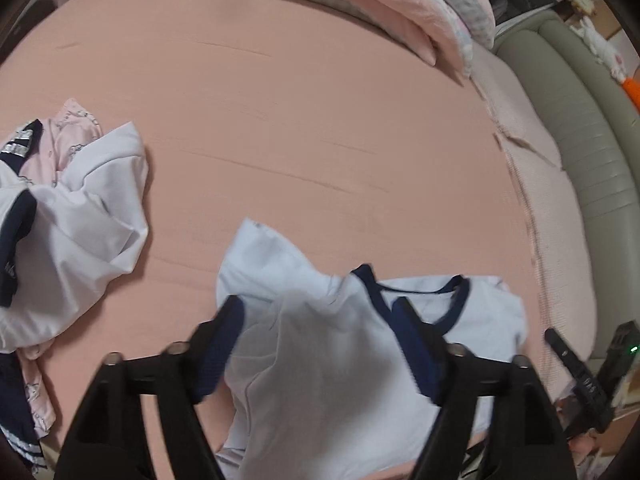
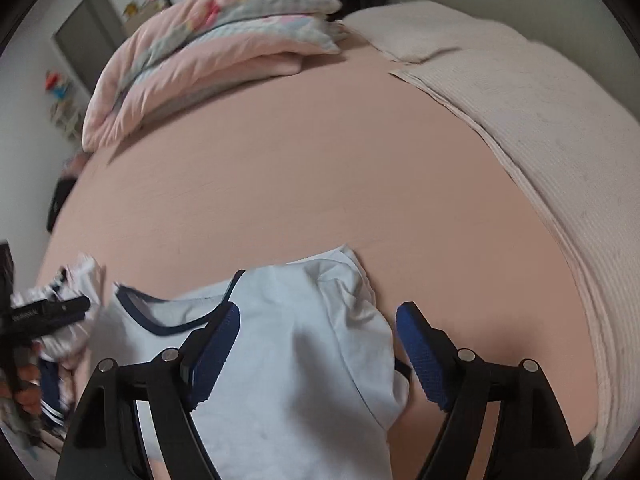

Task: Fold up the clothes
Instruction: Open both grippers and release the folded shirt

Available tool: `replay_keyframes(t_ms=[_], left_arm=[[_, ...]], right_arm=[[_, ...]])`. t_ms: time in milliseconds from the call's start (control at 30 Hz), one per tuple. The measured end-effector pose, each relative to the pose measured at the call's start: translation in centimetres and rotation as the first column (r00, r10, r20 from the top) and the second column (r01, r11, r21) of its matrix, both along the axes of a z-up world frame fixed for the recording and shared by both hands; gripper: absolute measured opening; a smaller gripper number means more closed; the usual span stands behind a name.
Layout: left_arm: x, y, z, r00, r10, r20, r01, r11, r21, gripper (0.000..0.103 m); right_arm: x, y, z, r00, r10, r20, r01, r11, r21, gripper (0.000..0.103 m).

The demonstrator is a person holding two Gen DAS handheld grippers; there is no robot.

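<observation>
White T-shirt on pink bed, collar away from person, long axis along both hand-held grippers. Left hand-held gripper wide, straddling left shoulder; right hand-held gripper wide over right sleeve. Each equally near.

The white T-shirt is thin matt cloth, creased, with a navy ribbed collar trim; the bed sheet under it is smooth matt pink fabric. The left gripper and right gripper have matt black plastic arms with bright metal pivot pins, and their finger pads are blue with a rough knurled texture. The side blanket shows a coarse woven weave, and the headboard looks like smooth, faintly glossy padded leatherette.
</observation>
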State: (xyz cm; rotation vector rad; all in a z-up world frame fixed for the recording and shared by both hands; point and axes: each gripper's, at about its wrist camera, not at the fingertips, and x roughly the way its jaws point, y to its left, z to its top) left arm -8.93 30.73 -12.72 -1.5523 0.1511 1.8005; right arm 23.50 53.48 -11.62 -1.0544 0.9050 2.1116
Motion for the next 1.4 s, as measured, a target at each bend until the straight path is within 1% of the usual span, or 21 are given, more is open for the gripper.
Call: replay_keyframes(t_ms=[33,100,200,333,567,667,800,1033,1300,1400], left_arm=[[-0.1,-0.2,0.4,1.0,0.006,-0.002,-0.006,1.0,0.009,0.079],[-0.1,-0.6,1.2,1.0,0.009,-0.019,-0.009,1.0,0.024,0.08],[0.6,-1.1,2.4,0.999,-0.014,-0.042,0.016,0.999,0.039,0.08],[1.8,-1.5,3.6,0.997,-0.046,-0.062,0.049,0.998,0.046,0.08],[5.2,-2.9,5.8,0.99,-0.085,-0.11,0.091,0.995,0.047,0.08],[6.6,-4.1,6.8,0.987,-0.092,-0.131,0.099,0.994,0.042,0.08],[7.8,-5.9,7.7,0.986,-0.084,-0.143,0.092,0.995,0.049,0.08],[9.8,-8.8,9.1,0.985,-0.062,-0.161,0.075,0.994,0.074,0.08],[12.5,-12.1,10.5,0.984,-0.045,-0.17,0.066,0.991,0.115,0.08],[13.7,-13.2,10.9,0.978,-0.047,-0.205,0.071,0.991,0.116,0.08]], right_arm=[[0.4,0.2,0.1,1.0,-0.013,-0.008,0.013,1.0,-0.016,0.081],[1.3,0.4,0.7,1.0,-0.025,-0.019,0.025,1.0,-0.018,0.081],[2.3,-0.1,1.6,1.0,-0.019,-0.003,0.019,1.0,0.019,0.081],[3.2,-1.1,2.8,1.0,0.0,-0.005,0.0,0.999,0.037,0.081],[4.2,-3.4,5.5,0.999,0.03,-0.036,-0.027,0.998,0.063,0.081],[4.6,-5.0,6.9,0.998,0.06,-0.036,-0.057,0.994,0.088,0.081],[5.5,-7.1,8.9,0.995,0.09,-0.052,-0.083,0.989,0.125,0.081],[7.3,-9.6,10.9,0.988,0.109,-0.106,-0.095,0.987,0.132,0.081],[8.8,-12.9,12.8,0.984,0.137,-0.117,-0.115,0.978,0.176,0.081],[9.8,-14.5,13.4,0.983,0.148,-0.112,-0.122,0.97,0.213,0.081]])
